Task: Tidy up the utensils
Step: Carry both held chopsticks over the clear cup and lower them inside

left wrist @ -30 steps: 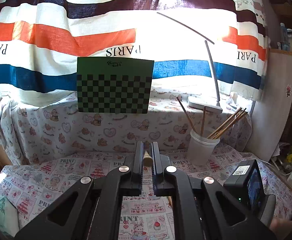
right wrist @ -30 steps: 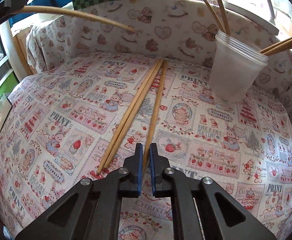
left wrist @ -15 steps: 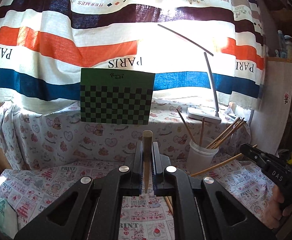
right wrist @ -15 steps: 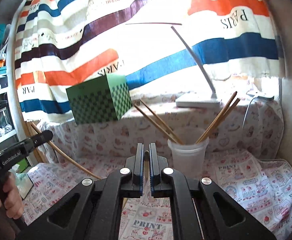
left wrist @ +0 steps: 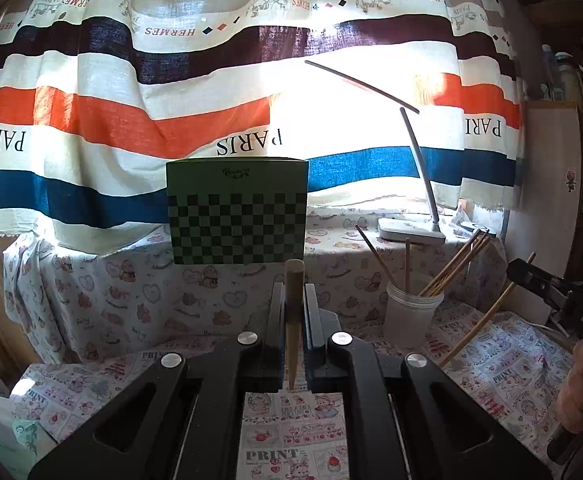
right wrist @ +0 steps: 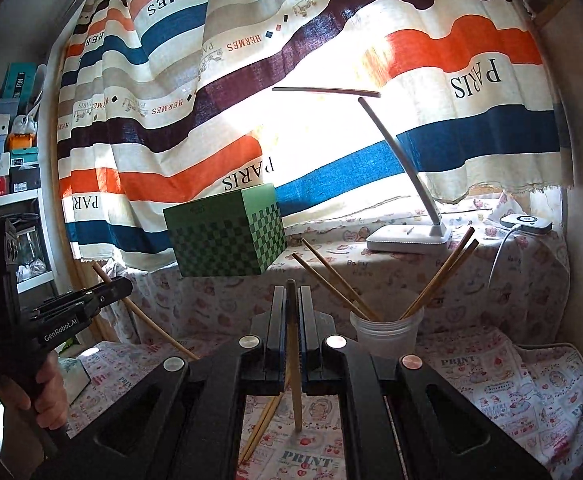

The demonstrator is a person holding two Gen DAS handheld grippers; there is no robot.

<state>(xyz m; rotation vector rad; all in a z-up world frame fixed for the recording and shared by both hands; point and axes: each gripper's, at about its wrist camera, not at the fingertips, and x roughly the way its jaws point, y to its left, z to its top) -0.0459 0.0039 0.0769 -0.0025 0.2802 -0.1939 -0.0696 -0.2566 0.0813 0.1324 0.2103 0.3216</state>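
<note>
My left gripper [left wrist: 293, 292] is shut on a wooden chopstick [left wrist: 293, 320] that stands nearly upright between its fingers. My right gripper [right wrist: 292, 294] is shut on another wooden chopstick [right wrist: 293, 360], also near upright, its tip over the tablecloth. A clear plastic cup [left wrist: 411, 316] holding several chopsticks stands to the right in the left wrist view and right of centre in the right wrist view [right wrist: 387, 334]. Two loose chopsticks [right wrist: 263, 424] lie on the cloth under my right gripper. Each gripper shows in the other's view, the right gripper [left wrist: 531, 274] and the left gripper [right wrist: 111, 292].
A green checkered box [left wrist: 237, 210] sits on the ledge behind, next to a white desk lamp [left wrist: 411, 234]. A striped curtain hangs behind. A printed tablecloth [right wrist: 511, 392] covers the table. Shelves with boxes [right wrist: 3, 160] stand at far left.
Both grippers have lifted and tilted up from the table. The right gripper took a chopstick off the cloth and raised it. The left chopstick turned more upright.
</note>
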